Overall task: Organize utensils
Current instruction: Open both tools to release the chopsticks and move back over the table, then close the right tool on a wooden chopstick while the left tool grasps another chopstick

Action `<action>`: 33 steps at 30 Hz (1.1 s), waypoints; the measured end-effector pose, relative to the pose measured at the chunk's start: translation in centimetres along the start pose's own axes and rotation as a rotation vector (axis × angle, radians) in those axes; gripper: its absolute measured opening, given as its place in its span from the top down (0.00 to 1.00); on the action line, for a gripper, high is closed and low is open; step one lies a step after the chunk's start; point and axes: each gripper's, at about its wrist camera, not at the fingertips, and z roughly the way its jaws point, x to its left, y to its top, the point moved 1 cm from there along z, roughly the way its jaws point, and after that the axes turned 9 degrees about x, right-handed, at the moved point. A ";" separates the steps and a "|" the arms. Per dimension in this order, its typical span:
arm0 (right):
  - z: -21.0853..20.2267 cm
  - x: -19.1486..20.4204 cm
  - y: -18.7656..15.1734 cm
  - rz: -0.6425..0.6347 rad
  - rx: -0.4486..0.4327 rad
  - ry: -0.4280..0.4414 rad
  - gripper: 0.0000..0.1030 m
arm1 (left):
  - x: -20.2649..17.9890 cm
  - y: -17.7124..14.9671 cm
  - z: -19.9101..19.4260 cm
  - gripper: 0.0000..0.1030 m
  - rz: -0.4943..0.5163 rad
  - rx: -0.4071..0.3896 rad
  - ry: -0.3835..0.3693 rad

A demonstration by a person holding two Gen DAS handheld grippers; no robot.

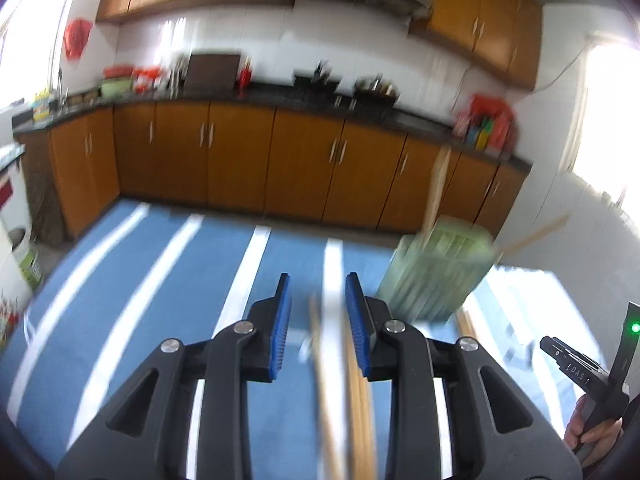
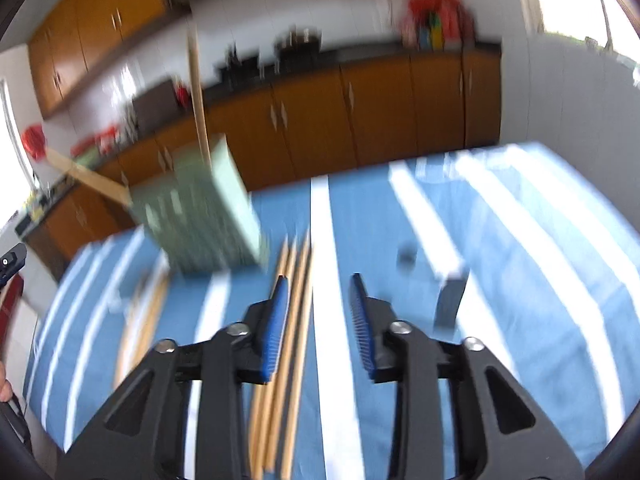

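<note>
Both the left gripper (image 1: pixel 316 312) and right gripper (image 2: pixel 318 312) stand parted and empty above loose chopsticks (image 2: pixel 288 320) on the striped cloth (image 2: pixel 520 280), the green holder (image 2: pixel 204 208) ahead-left of the right one; closing off-centre could scatter the sticks.

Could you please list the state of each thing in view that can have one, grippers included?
Left gripper: open, nothing held.
Right gripper: open, nothing held.
Green utensil holder: standing on the striped cloth, with two wooden utensils sticking out.
Chopsticks: lying loose on the cloth, bunched side by side.
Lower cabinet doors: shut.
Striped cloth: spread flat.
</note>
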 end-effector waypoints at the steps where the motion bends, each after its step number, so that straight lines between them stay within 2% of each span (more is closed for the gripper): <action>1: 1.4 0.1 -1.1 -0.003 0.051 0.007 0.77 | 0.4 -0.9 0.7 0.72 -0.005 0.030 0.008; 4: 3.4 0.6 -3.5 -0.026 0.115 0.006 0.78 | 1.8 -3.8 2.9 0.72 -0.033 0.124 0.015; 9: 4.5 1.3 -4.6 -0.039 0.158 0.004 0.78 | 2.5 -6.7 5.0 0.72 -0.059 0.210 0.012; 14: 4.7 2.2 -5.5 -0.094 0.160 -0.024 0.78 | 1.8 -7.6 5.8 0.72 -0.063 0.239 -0.004; 16: 4.7 2.3 -5.9 -0.122 0.151 -0.055 0.84 | 1.6 -7.9 6.1 0.72 -0.056 0.245 -0.012; 17: 4.8 2.4 -5.9 -0.132 0.145 -0.079 0.92 | 1.4 -8.1 6.2 0.72 -0.054 0.247 -0.015; 18: 4.8 2.2 -5.8 -0.131 0.141 -0.097 0.93 | 1.2 -8.2 6.3 0.72 -0.050 0.250 -0.022; 23: 4.9 -0.1 -5.0 -0.027 0.133 -0.149 0.93 | 0.0 -8.9 7.2 0.72 -0.023 0.282 -0.039; 26: 5.0 -0.5 -4.8 -0.023 0.134 -0.155 0.93 | -0.7 -9.3 7.7 0.73 0.000 0.301 -0.040; 28: 4.9 -0.5 -5.0 -0.030 0.133 -0.160 0.93 | -1.3 -9.5 8.1 0.76 0.024 0.314 -0.031; 32: 5.0 -0.5 -4.9 -0.030 0.135 -0.154 0.93 | -2.1 -9.8 8.9 0.91 0.074 0.325 0.032; 33: 5.0 -0.5 -4.9 -0.032 0.136 -0.154 0.93 | -2.2 -9.7 9.0 0.92 0.082 0.324 0.041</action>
